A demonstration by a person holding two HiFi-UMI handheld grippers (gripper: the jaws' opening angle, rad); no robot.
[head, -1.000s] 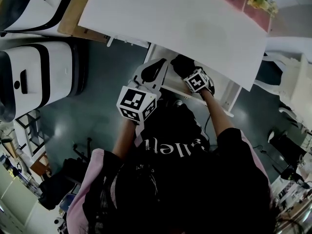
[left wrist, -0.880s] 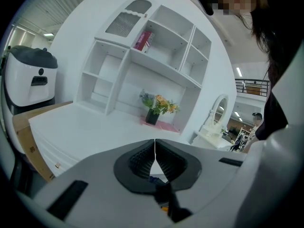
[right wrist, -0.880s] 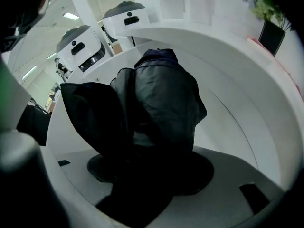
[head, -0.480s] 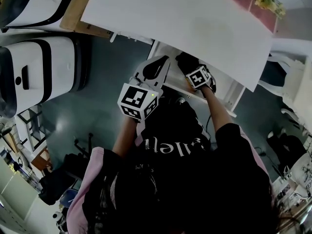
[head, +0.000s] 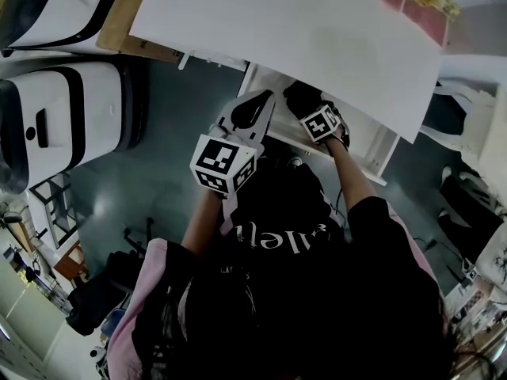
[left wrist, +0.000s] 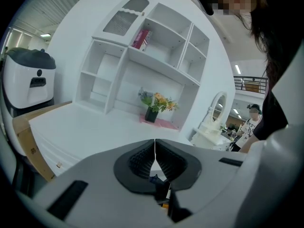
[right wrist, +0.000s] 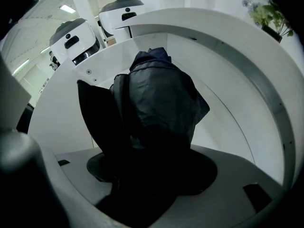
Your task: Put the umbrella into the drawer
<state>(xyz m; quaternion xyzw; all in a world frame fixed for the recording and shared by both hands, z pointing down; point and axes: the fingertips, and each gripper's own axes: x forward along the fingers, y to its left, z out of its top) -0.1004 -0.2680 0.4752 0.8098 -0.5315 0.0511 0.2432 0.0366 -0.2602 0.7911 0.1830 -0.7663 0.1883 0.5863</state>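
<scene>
A dark folded umbrella (right wrist: 156,103) sits between the jaws of my right gripper (right wrist: 152,167), which is shut on it. The umbrella's fabric bulges forward inside the open white drawer (right wrist: 228,103). From the head view, the right gripper (head: 313,113) holds the umbrella (head: 299,97) in the drawer (head: 372,145), just under the white desk top (head: 301,30). My left gripper (head: 252,111) hovers beside the drawer's left end, at the desk's near edge. In the left gripper view, this gripper (left wrist: 155,148) is shut, pads touching, holding nothing.
Two white machines (head: 63,117) stand on the floor at the left, by a cardboard box (head: 127,14). A flower pot (left wrist: 154,106) and a white shelf unit (left wrist: 142,46) sit at the desk's far side. A white chair (head: 475,125) is at the right.
The head camera shifted slightly. Both grippers stay nearly where they were, the right one still shut on the umbrella in the drawer.
</scene>
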